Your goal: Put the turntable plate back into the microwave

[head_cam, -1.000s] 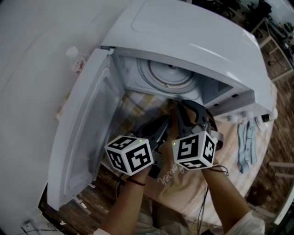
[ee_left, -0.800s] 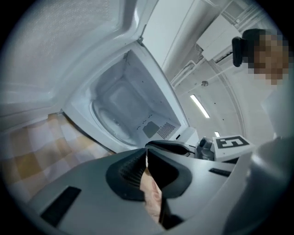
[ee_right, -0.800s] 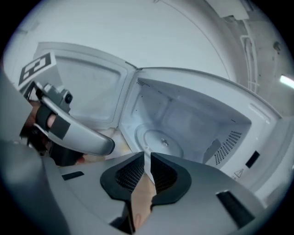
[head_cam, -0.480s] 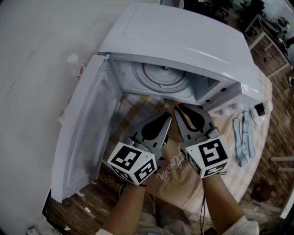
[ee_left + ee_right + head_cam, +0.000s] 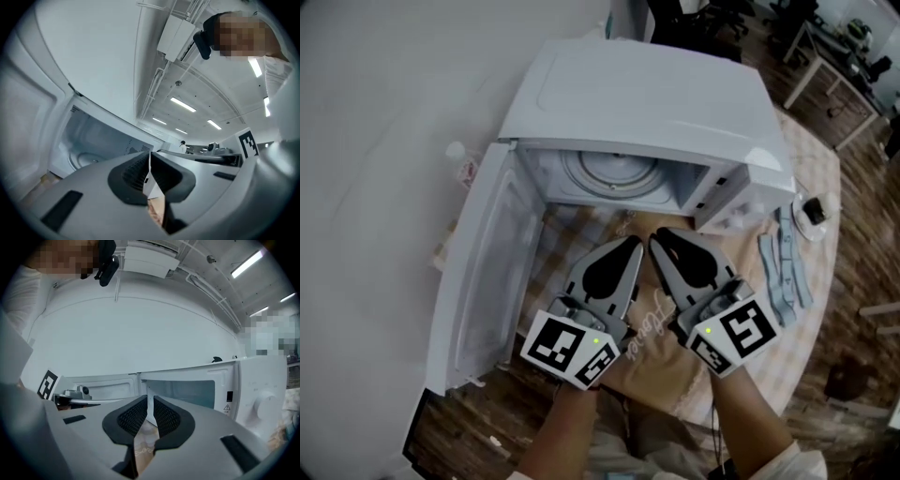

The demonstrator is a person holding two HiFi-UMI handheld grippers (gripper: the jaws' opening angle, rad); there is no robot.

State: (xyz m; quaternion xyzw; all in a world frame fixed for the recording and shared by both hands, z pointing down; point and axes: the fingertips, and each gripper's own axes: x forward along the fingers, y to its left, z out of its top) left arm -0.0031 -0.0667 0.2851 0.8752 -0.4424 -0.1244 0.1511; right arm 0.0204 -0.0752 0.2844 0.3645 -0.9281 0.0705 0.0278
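Observation:
The white microwave (image 5: 647, 103) stands with its door (image 5: 483, 272) swung open to the left. The round glass turntable plate (image 5: 607, 174) lies flat on the cavity floor. Both grippers hover in front of the opening, over the tablecloth and outside the cavity. My left gripper (image 5: 635, 244) is shut with nothing in it, and my right gripper (image 5: 657, 238) is likewise shut and empty, their tips close together. In the left gripper view the plate (image 5: 87, 159) shows inside the cavity beyond my left gripper (image 5: 150, 161). The right gripper view has my right gripper (image 5: 150, 405) pointing at the microwave (image 5: 255, 394).
A beige cloth (image 5: 652, 361) with script lettering covers the table's near edge under the grippers. Light blue folded cloths (image 5: 780, 270) and a small round object (image 5: 813, 212) lie right of the microwave. A small bottle (image 5: 463, 161) stands behind the door. Wooden floor surrounds the round table.
Both grippers have drawn back from the microwave's opening toward me, still shut. The plate stays inside the cavity. The head view has pulled back and shows more of the microwave.

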